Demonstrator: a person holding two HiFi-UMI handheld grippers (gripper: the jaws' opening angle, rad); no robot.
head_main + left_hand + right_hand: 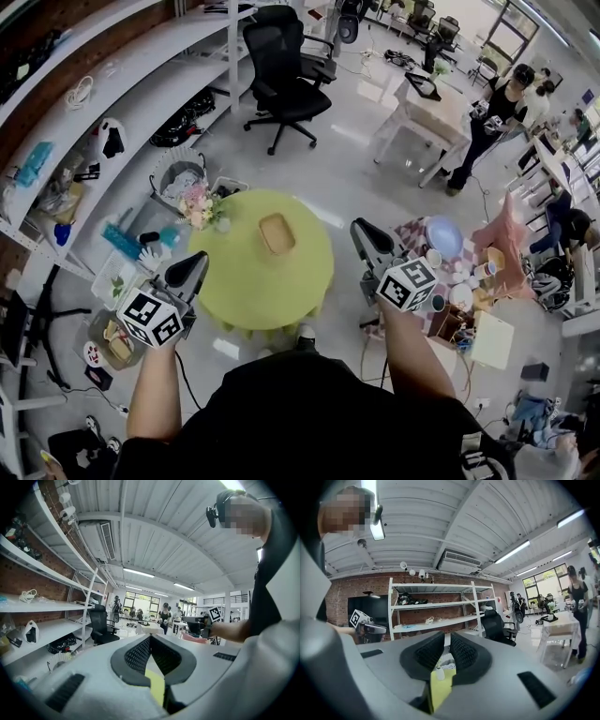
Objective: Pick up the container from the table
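Looking along the left gripper [150, 638], I see its dark ribbed pads [136, 656] meeting at the tips with nothing between them. The right gripper [447, 641] shows only a thin slit between its pads [427, 654], and it is empty too.

Both point level over the rim of the round yellow-green table [314, 281], the left gripper [194, 266] at my near-left edge and the right gripper [364, 231] at the right edge. The shallow tan rectangular container [277, 232] sits near the table's middle, inward of both sets of fingers: ahead and to the right of the left ones, directly to the left of the right ones. Its long side runs roughly away from me. Neither hand looks clearly nearer, and neither gripper view shows it.

I judge the pick not yet begun; whichever gripper goes must tip down and widen first.

Beyond the left fingers, a small bunch of pink and white flowers [199, 206] and a small white bottle [222, 225] stand at the table's far-left edge, apart from the container. A black office chair [286, 80] stands well beyond.
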